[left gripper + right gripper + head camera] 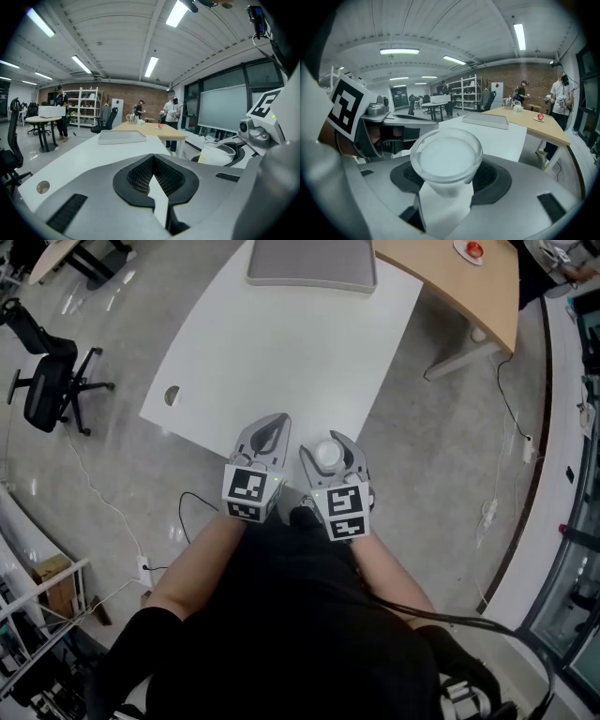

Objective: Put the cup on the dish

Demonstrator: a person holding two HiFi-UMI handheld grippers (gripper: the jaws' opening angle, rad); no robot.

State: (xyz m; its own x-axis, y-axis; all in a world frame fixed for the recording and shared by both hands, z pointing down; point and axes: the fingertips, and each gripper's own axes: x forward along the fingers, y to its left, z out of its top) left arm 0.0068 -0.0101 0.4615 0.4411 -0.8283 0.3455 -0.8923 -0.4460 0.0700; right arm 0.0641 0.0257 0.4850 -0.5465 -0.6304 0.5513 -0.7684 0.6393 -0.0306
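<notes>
Right gripper (pixel 328 448) clamped on cup (pixel 446 158); left gripper (pixel 277 420) closed, empty.
Side by side, both pointing to 12 o'clock, at the 6 o'clock edge of the white table (pixel 281 343).

Your cup (pixel 446 159) is see-through and a bit milky, wide at the top and narrow at the bottom. It stands upright, mouth up, squeezed between the 2 jaws of your right gripper (pixel 325 442). Your dish (pixel 311 263) is a flat grey tray with round corners. It lies at 12 o'clock from the cup, well apart, at the far end of the white table (pixel 281 352).
</notes>
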